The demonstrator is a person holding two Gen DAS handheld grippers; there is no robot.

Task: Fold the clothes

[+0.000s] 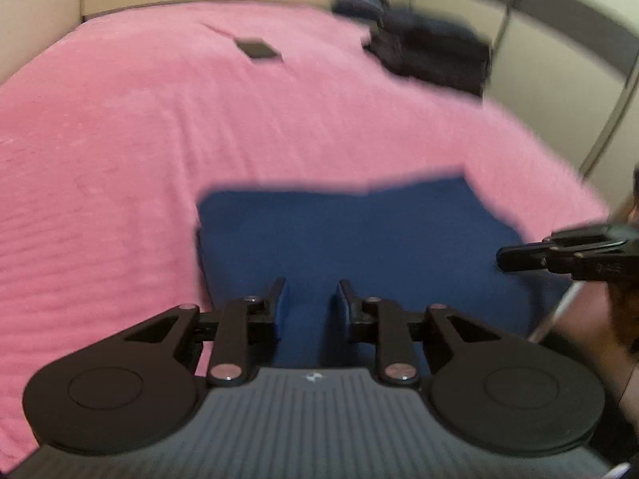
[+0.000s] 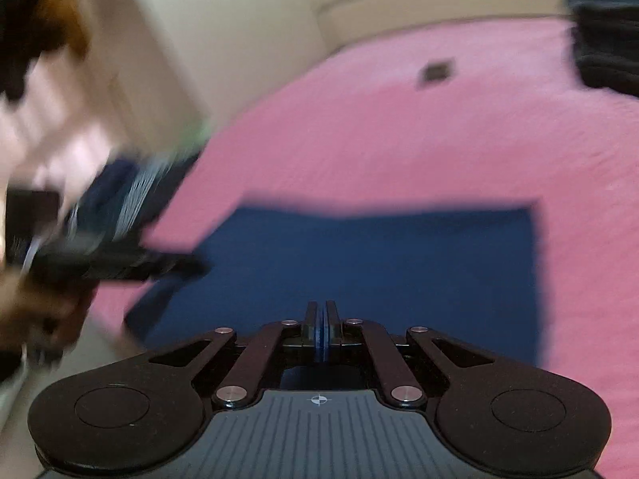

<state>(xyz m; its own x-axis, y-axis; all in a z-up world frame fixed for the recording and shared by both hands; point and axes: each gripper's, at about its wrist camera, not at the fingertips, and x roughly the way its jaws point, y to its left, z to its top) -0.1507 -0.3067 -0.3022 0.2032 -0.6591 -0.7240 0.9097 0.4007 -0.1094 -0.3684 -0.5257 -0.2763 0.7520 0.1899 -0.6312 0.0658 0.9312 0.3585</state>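
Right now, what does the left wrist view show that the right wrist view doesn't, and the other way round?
Only the left wrist view: the left gripper from behind, fingers apart above the folded dark blue garment, nothing held.

Only the right wrist view: the right gripper, fingers together, and a blurred striped sleeve.

Both: the garment, the pink bedspread, the small dark flat rectangle, the dark clothes pile.

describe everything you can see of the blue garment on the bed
The blue garment is a plain, deep blue piece of soft-looking cloth, folded into a flat, roughly rectangular shape with fairly straight edges. It lies on the pink bedspread near the bed's near edge, one corner hanging slightly over it in the right wrist view. No print or seams can be made out through the blur. The left gripper hovers over it with nothing between its fingers; the right gripper is shut above it.
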